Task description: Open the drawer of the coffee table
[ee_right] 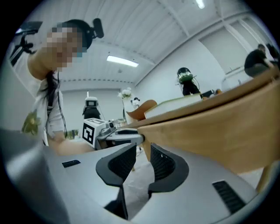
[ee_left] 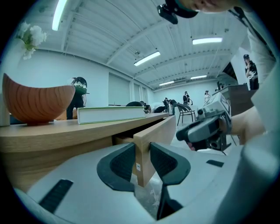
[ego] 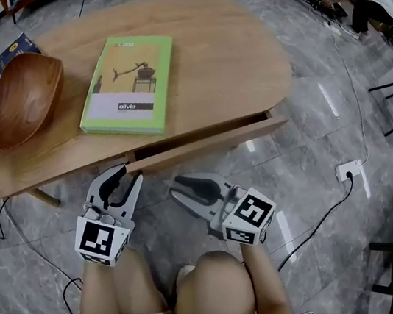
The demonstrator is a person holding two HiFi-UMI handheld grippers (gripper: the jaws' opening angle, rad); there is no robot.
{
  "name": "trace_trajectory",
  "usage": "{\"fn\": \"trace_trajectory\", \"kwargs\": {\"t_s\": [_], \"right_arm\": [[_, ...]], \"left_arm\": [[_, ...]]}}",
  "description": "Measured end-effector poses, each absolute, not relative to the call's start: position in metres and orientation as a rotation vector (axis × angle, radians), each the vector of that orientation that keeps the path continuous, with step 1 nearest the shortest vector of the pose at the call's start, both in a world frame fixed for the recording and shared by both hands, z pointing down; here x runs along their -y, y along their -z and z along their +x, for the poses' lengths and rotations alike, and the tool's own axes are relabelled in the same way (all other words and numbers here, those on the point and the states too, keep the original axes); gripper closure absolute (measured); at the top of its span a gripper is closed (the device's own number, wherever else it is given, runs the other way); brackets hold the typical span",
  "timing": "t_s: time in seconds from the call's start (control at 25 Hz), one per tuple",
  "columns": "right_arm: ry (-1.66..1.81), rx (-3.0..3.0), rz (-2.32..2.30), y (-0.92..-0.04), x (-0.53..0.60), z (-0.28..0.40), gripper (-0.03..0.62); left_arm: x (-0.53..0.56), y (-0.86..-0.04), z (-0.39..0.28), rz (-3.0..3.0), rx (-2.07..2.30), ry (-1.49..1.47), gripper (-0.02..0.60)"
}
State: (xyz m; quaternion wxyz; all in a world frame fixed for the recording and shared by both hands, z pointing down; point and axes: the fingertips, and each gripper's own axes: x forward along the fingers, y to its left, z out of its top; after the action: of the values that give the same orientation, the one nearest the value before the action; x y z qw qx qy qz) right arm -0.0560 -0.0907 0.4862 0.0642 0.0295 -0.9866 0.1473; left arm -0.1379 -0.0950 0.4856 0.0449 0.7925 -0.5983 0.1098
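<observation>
The left gripper (ego: 125,175), lower centre-left, points up-frame, its jaws clamped on the left end of the part-open drawer (ego: 206,141) under the table (ego: 221,52). The right gripper (ego: 180,189) lies rolled sideways just below the drawer, its jaws apart and empty.

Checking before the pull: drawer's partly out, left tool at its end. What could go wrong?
Left tool pinches only the end corner of the drawer front: an off-centre pull may rack it or slip off. Right tool hangs open beside it, so they could collide. A jerk could shift the wooden bowl near the coffee table edge.
</observation>
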Motion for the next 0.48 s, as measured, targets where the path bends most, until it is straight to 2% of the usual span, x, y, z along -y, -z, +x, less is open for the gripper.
{"fn": "trace_trajectory", "kwargs": {"t_s": [0.28, 0.48], "right_arm": [[0.388, 2.695, 0.203, -0.445, 0.106, -0.073, 0.470], [0.644, 2.455, 0.171, -0.445, 0.115, -0.082, 0.448]], "left_arm": [[0.095, -0.489, -0.138, 2.397, 1.807, -0.375, 0.469], [0.096, -0.488, -0.138, 2.406, 1.803, -0.355, 0.469]]}}
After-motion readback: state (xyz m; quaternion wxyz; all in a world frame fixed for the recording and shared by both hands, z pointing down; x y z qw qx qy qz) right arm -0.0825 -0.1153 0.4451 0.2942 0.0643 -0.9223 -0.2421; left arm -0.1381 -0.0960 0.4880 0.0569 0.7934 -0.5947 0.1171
